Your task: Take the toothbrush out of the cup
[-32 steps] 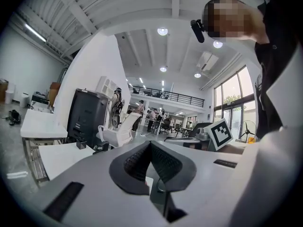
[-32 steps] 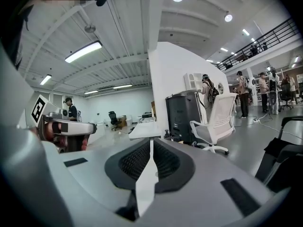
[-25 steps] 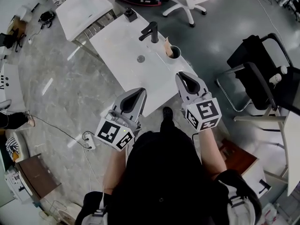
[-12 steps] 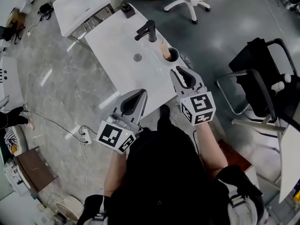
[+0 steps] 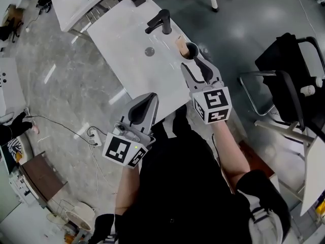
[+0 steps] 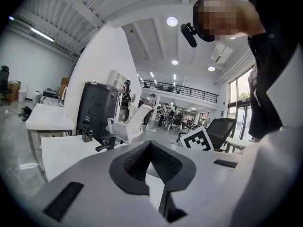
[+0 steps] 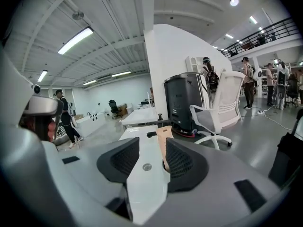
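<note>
Your right gripper [image 5: 195, 65] jaws are opening, empty; the toothbrush [image 7: 163, 143] stands upright in the cup [image 5: 197, 49] just ahead. Left gripper [image 5: 145, 99] jaws closed, empty, farther back.

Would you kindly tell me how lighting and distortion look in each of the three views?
Head view: even light, sharp, pale glare streaks on the glossy floor. Left gripper view: fisheye with dark corners, the round ceiling lamp blooms. Right gripper view: same fisheye bowing, the tube light glares.
</note>
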### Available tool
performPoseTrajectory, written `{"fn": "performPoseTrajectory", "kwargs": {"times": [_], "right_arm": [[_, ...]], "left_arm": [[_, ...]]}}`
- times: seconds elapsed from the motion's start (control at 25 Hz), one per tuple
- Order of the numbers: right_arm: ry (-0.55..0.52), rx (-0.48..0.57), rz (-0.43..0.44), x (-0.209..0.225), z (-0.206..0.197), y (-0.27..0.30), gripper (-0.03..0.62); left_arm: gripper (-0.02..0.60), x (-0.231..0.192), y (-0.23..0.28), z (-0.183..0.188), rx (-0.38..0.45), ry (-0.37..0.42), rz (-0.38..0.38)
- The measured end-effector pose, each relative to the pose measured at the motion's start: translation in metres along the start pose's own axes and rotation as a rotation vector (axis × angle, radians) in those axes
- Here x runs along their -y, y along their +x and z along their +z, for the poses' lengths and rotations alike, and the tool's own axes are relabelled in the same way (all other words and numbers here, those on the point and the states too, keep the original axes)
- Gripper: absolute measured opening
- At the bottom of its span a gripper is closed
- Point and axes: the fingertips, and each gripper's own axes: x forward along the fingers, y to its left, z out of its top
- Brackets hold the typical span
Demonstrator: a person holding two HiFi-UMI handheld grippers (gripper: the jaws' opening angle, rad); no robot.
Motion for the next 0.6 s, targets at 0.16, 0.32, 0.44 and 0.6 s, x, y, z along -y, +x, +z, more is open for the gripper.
{"fn": "performPoseTrajectory", "kwargs": {"times": [0.16, 0.32, 0.44, 0.6], "right_arm": [[0.011, -0.004, -0.069, 0.005, -0.001, 0.014, 0.181], [0.004, -0.022, -0.128, 0.008, -0.007, 0.026, 0.19], [0.002, -0.041, -0.156, 0.008, -0.016, 0.038, 0.204], [0.003, -0.052, -0.208, 0.008, -0.024, 0.053, 0.229]], "left_arm": [[0.015, -0.011, 0.006, -0.004, -0.018, -0.008, -0.026], [0.015, -0.019, 0.014, -0.005, -0.039, -0.006, -0.07], [0.015, -0.023, 0.02, -0.006, -0.054, 0.001, -0.1], [0.015, -0.029, 0.022, -0.007, -0.076, 0.004, -0.136]]}}
